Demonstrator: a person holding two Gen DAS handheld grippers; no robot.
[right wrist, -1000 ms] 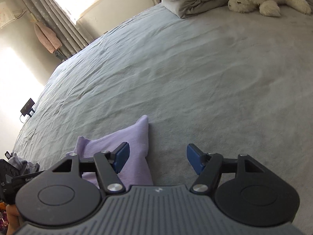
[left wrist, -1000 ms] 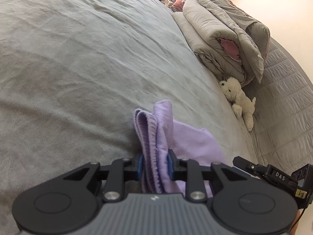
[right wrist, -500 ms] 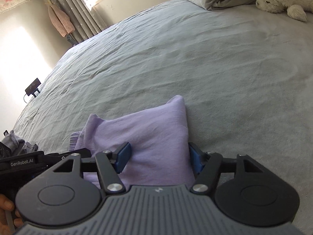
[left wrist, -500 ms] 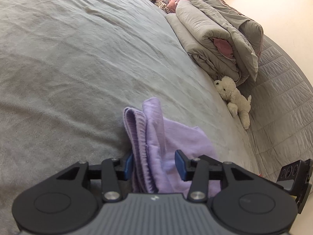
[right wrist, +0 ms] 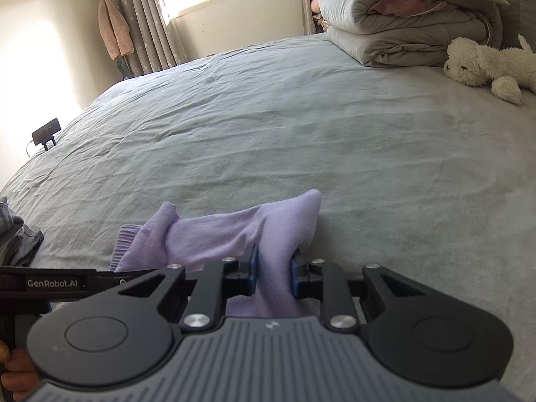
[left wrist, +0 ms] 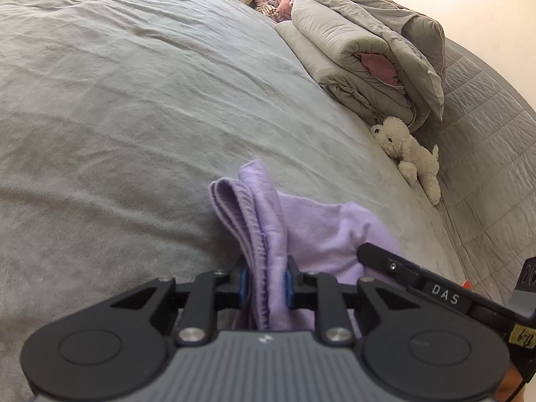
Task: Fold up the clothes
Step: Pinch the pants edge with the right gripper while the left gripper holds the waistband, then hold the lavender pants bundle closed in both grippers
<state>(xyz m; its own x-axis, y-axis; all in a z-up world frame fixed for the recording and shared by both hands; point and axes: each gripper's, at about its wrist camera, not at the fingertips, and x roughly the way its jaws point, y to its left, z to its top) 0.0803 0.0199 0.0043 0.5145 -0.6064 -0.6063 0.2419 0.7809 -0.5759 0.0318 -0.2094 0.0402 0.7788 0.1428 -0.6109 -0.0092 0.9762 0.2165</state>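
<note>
Both wrist cams low, close; shared bed [left wrist: 134, 100].

"DAS" on right claw [left wrist: 382, 258], "GenRobot.AI" on left claw [right wrist: 120, 281]

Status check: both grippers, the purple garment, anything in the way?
Left gripper and right gripper closing on purple garment. Garment bunched on grey bed. Nothing in the way.

One lilac garment [left wrist: 321, 231], two grippers [left wrist: 266, 283] [right wrist: 273, 278], one plush toy [left wrist: 407, 149]
</note>
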